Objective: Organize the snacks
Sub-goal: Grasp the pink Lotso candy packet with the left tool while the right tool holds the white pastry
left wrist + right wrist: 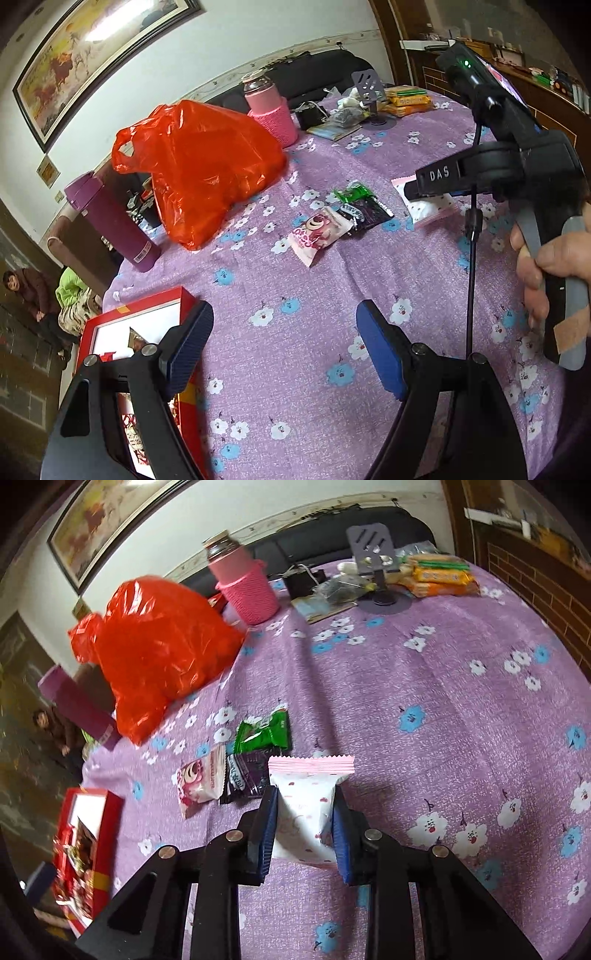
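Right tool (pixel 303 814) gripped white, pink-edged packet (pixel 304 808), lower end hidden; left tool (pixel 284 350) open, empty.

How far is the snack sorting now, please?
Done: some snacks already lie in the red box. In hand: the right gripper is shut on the white-pink packet. Left: the green, dark purple and pink bear packets lie on the tablecloth; the left gripper is open.
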